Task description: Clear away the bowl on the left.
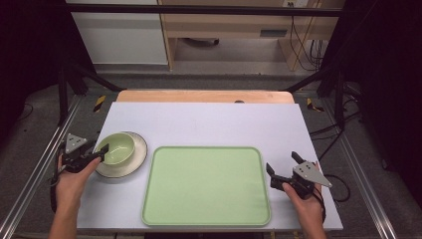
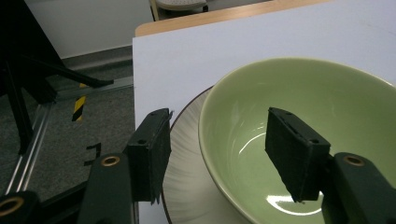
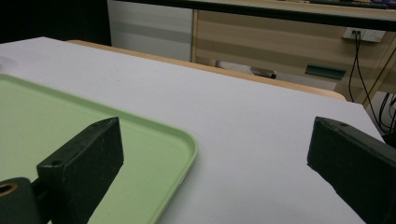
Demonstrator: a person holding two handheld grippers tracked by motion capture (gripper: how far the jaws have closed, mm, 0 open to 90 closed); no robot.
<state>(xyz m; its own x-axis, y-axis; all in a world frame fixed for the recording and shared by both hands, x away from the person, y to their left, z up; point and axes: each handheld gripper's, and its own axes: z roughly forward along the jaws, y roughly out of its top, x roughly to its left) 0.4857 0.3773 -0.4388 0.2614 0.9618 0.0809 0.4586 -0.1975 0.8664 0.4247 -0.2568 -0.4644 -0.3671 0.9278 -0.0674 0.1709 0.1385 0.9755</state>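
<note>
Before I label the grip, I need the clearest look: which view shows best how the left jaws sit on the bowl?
The left gripper view: the bowl fills it, its near rim between the open jaws, one inside, one outside over the plate. The high view shows the left gripper at the bowl's edge, small. The right gripper view faces the tray.

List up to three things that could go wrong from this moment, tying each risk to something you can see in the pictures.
1. The left hand-held gripper straddles the rim of the glossy green ceramic bowl, one jaw inside and one outside; a one-sided rim grip could slip or tip the bowl.
2. The bowl sits on a round white ribbed plate, which might drag or rattle if the bowl is lifted crookedly.
3. The open right hand-held gripper hangs beside the empty pale green plastic tray and could knock its edge.
</note>
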